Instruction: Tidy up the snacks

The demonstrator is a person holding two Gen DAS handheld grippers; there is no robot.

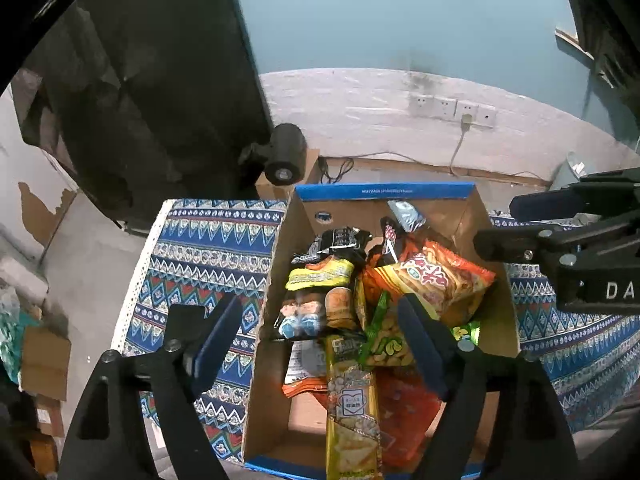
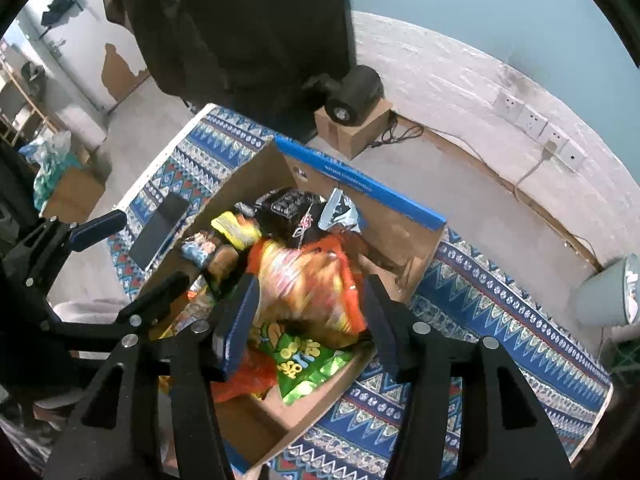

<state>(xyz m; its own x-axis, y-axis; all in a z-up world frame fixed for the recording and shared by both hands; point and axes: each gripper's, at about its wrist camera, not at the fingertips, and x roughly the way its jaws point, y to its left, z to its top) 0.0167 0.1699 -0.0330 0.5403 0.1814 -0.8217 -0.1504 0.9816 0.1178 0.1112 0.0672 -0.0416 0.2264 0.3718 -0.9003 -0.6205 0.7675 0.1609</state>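
Observation:
A cardboard box with blue rims sits on a blue patterned cloth and holds several snack packs. An orange snack bag, a green pack, a long yellow pack and dark packs lie in it. My left gripper is open above the box's left side, empty. My right gripper is open, its fingers on either side of the orange bag without closing on it. The right gripper also shows in the left wrist view over the box's right wall.
The patterned cloth covers the table. A black fan on a small cardboard box stands behind it. A white lamp is at the right. A dark flat device lies left of the box. Wall sockets are behind.

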